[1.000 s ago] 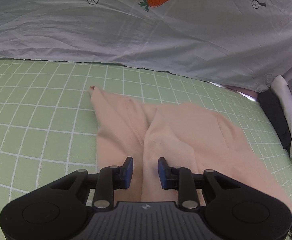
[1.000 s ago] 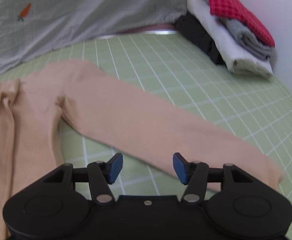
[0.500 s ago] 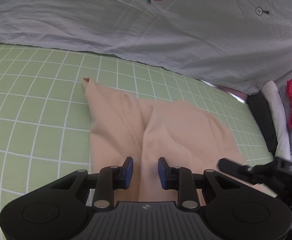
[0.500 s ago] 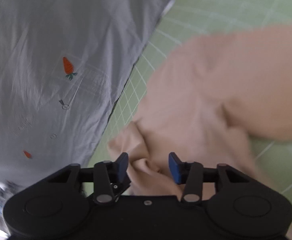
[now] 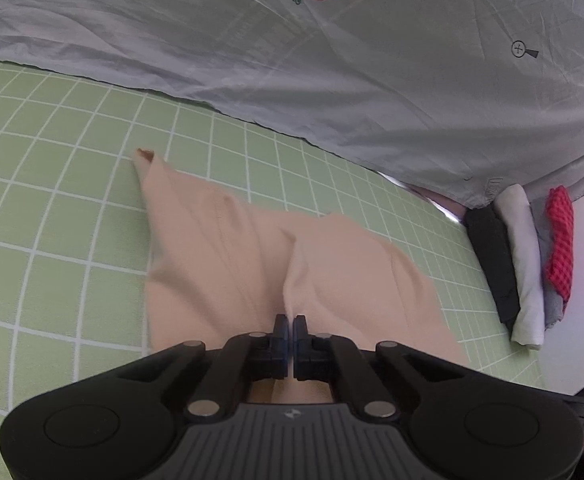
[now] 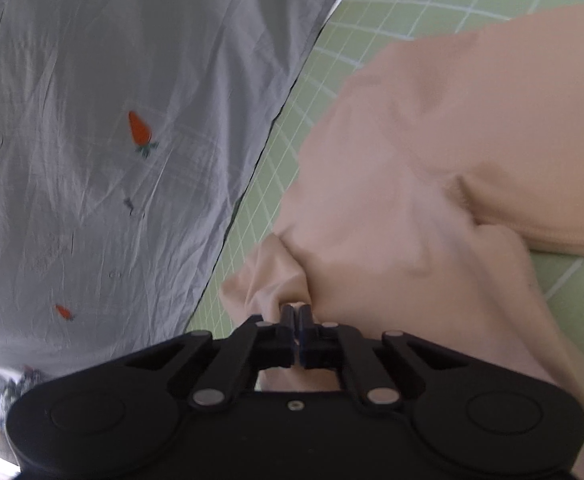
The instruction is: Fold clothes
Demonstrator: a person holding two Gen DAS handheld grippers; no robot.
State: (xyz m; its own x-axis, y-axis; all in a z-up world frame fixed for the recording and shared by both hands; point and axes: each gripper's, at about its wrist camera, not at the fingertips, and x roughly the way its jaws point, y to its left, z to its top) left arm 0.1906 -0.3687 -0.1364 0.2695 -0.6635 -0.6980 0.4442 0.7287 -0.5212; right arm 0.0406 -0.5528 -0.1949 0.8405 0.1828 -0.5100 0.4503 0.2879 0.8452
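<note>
Peach trousers (image 5: pixel 220 264) flat on green grid mat (image 5: pixel 52 208); left gripper (image 5: pixel 290 322) and right gripper (image 6: pixel 296 312) both clamped on bunched fabric, likely ready to lift for fold.

Green grid-checked bed sheet (image 5: pixel 72 184) beneath grey carrot-print duvet (image 5: pixel 332 60).

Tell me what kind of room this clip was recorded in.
Probably a bedroom: a green grid-patterned sheet under a rumpled grey carrot-print duvet, with a stack of folded clothes against a white wall.

Carrot-print grey sheet (image 5: pixel 332 60), green grid mat (image 5: pixel 52 200).
</note>
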